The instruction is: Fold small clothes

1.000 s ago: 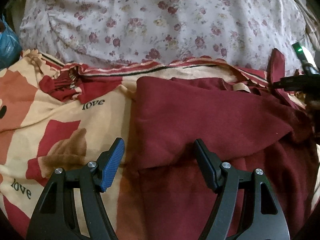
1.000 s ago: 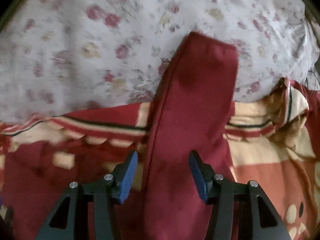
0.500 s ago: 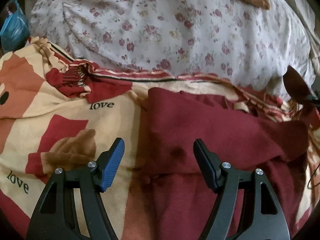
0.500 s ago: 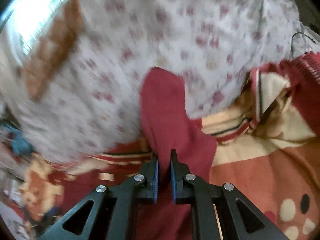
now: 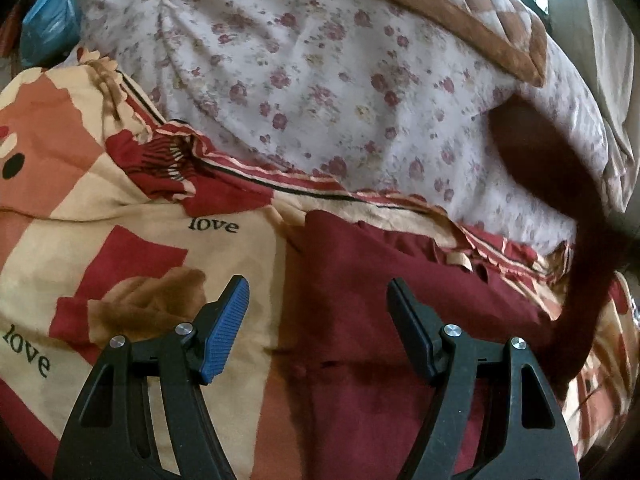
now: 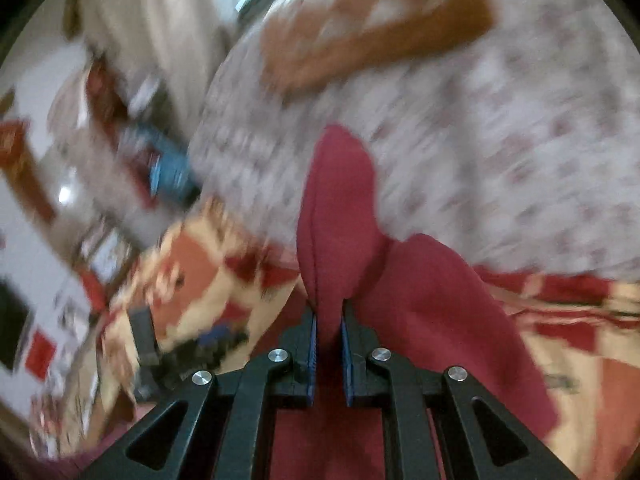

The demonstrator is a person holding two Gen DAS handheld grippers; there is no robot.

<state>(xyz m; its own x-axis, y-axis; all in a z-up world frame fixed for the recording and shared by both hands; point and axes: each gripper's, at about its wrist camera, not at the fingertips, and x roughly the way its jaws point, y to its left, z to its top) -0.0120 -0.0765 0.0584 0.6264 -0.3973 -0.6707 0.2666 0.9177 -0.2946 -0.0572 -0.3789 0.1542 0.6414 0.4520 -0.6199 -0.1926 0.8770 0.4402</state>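
Dark red garment [image 5: 400, 292] lies spread on a patterned blanket [image 5: 132, 216] printed with cream, orange and red blocks and the word "love". Most of the garment sits on the right half of the blanket, near the left gripper [image 5: 318, 320]. Its far edge runs close to the blanket's striped border. Beyond that border lies a white sheet with small red flowers [image 5: 320, 80], and at the far right a brown and cream quilted cushion [image 5: 472, 12] rests on the sheet. Left gripper: jaws stand wide apart above the garment's left part, nothing between them, blue pad visible on the left finger; no contact with the cloth can be made out. Right gripper [image 6: 329, 320]: jaws have just been closing and are now clamped on a narrow strip of the garment, which stands up past the fingertips as a rounded fold. The rest of that piece trails down to the right, toward the blanket. In the left wrist view the same lifted strip [image 5: 576, 220] shows as a dark, blurred band rising at the far right, over the flowered sheet. Right wrist view is strongly blurred. A blue object [image 6: 168, 164] at left of that view cannot be identified. A blue bag-like shape [image 5: 44, 28] sits at far left in the left wrist view.
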